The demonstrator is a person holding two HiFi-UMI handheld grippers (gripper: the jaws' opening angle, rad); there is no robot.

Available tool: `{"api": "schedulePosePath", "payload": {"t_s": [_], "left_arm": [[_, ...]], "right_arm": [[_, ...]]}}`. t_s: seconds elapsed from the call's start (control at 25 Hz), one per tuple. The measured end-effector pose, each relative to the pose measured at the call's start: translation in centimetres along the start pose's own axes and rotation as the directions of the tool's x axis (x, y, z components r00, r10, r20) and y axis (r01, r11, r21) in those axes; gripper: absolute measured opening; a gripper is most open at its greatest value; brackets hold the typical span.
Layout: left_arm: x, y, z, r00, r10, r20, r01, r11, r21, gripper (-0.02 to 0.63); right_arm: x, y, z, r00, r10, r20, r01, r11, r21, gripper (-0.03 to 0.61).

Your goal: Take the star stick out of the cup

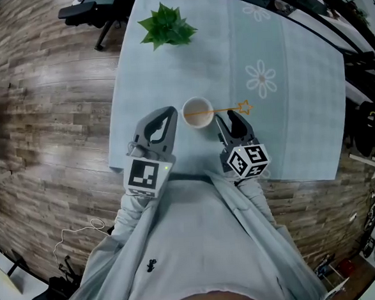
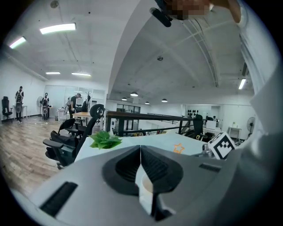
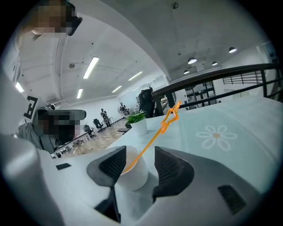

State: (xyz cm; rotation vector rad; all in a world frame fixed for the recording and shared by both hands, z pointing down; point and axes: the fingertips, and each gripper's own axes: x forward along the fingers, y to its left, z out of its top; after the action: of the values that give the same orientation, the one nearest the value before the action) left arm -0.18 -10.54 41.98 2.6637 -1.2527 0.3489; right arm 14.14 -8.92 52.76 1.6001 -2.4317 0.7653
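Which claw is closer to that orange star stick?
Right. The right gripper, jaws open, sits just short of the star stick; the left gripper, shut, is on the other side of the cup.

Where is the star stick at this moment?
In the head view the star stick leans in the white cup, its star end pointing right, just ahead of the right gripper.

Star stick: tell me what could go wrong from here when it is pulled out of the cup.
1. The right gripper is open with both the cup and the thin star stick in line between its fingers; closing here could catch the cup's rim instead.
2. The left gripper is shut beside the cup, not holding it, so pulling the leaning stick might tip or drag the cup.
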Motion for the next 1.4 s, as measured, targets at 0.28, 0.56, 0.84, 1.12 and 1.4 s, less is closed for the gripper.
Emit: {"api": "schedulePosePath", "payload": {"t_s": [0.28, 0.56, 0.84, 1.12, 1.4], "left_arm": [[-0.2, 0.4, -0.6, 1.000, 0.003, 0.002, -0.003, 1.000, -0.020, 0.020], [-0.6, 0.6, -0.8, 1.000, 0.004, 0.000, -0.004, 0.999, -0.046, 0.020], [-1.2, 0.9, -1.0, 1.000, 0.006, 0.006, -0.006, 1.000, -0.027, 0.020], [-1.2, 0.6, -0.8, 1.000, 0.000, 0.012, 0.001, 1.000, -0.029, 0.020], [-1.3, 0.3, -0.8, 1.000, -0.003, 0.016, 0.003, 0.999, -0.041, 0.020]], "right_arm": [[1.6, 0.2, -0.2, 1.000, -0.014, 0.014, 0.014, 1.000, -0.005, 0.193], [2.5, 0.8, -0.3, 1.000, -0.012, 0.001, 0.012, 1.000, 0.005, 0.192], [2.3, 1.0, -0.4, 1.000, -0.031, 0.005, 0.030, 0.999, 0.012, 0.185], [1.7, 1.4, 0.0, 0.998, -0.053, 0.030, 0.053, 0.999, 0.003, 0.067], [1.7, 1.9, 0.6, 0.998, -0.033, 0.054, 0.031, 0.999, 0.023, 0.041]]}}
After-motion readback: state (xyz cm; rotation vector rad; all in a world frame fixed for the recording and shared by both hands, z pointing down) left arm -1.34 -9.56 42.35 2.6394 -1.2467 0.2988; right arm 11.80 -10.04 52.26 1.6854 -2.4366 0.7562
